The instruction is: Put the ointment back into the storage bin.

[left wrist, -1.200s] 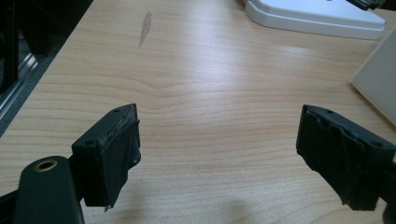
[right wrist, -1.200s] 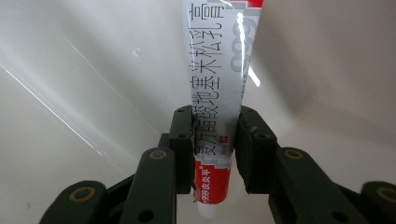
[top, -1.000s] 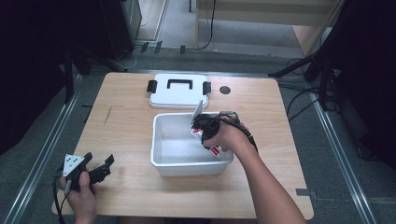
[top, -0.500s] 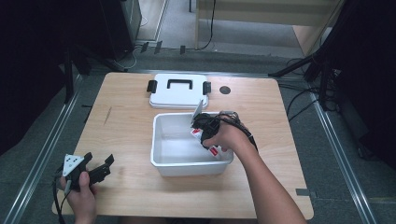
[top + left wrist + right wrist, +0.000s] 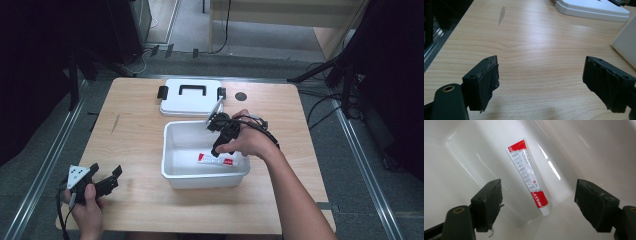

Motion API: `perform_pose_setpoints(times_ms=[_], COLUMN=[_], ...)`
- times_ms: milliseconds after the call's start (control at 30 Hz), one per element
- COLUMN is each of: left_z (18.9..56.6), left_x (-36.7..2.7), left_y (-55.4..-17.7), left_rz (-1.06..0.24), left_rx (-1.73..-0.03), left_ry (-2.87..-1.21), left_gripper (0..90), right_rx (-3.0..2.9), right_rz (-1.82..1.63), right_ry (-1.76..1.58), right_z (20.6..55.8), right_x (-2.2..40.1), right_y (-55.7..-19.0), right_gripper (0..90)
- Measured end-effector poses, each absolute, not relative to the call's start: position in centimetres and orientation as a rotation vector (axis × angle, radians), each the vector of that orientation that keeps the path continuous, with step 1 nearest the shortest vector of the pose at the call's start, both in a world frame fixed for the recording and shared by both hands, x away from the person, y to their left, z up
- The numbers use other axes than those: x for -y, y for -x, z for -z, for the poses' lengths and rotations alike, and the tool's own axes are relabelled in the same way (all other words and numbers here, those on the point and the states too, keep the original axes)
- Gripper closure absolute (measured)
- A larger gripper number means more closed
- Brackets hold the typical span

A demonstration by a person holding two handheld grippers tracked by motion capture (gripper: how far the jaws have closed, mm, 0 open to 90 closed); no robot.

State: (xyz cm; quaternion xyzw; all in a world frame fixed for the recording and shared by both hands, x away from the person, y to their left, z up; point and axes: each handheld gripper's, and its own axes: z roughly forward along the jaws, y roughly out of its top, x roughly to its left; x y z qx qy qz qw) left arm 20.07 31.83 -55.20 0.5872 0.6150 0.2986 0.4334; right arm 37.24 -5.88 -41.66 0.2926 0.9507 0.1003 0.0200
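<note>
Pale wood-grain table (image 5: 135, 135), high view: white rectangular plastic bin (image 5: 172, 167) at centre, flat white lid (image 5: 190, 102) with black handle at 12 o'clock of it. Red-and-white tube (image 5: 217, 160) flat on bin floor. Right gripper (image 5: 216, 148) above tube, apart from it. Left gripper (image 5: 106, 179) at 8 o'clock, near table edge.

Left gripper view: jaws wide, bare wood between.

Right gripper view: jaws just opened wide, tube (image 5: 529, 176) below, untouched; red end bands, white cap at 5 o'clock, Chinese print unreadable.

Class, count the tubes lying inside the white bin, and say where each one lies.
1. The tube lies flat on the floor of the white bin, near its front wall, under the right gripper.
</note>
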Motion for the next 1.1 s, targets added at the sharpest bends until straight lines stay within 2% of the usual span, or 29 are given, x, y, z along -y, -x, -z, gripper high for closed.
perform_pose_setpoints(times_ms=[233, 333, 433, 733, 1100], left_z=[55.2, 55.2, 55.2, 55.2, 55.2], left_x=[-31.8, -31.8, -31.8, -31.8, -31.7], left_y=[-20.0, -20.1, -20.1, -20.0, -20.1], left_rz=[-0.751, -0.753, -0.751, -0.753, -0.755], left_rx=[-1.527, -1.529, -1.532, -1.527, -1.529], left_ry=[-1.462, -1.462, -1.462, -1.466, -1.47], left_gripper=[14.4, 14.4, 14.4, 14.4, 14.4], right_rx=[-2.9, -2.855, -2.818, -2.698, -2.574], right_rz=[-0.413, -0.449, -0.495, -0.581, -0.699], right_ry=[-0.912, -0.954, -0.996, -1.097, -1.218], right_z=[39.3, 38.6, 37.9, 36.4, 38.1], right_x=[7.3, 8.2, 9.2, 12.5, 17.6], right_y=[-36.6, -36.5, -36.6, -36.6, -36.5], right_gripper=[12.1, 3.7, 0.5, 0.0, 0.0])
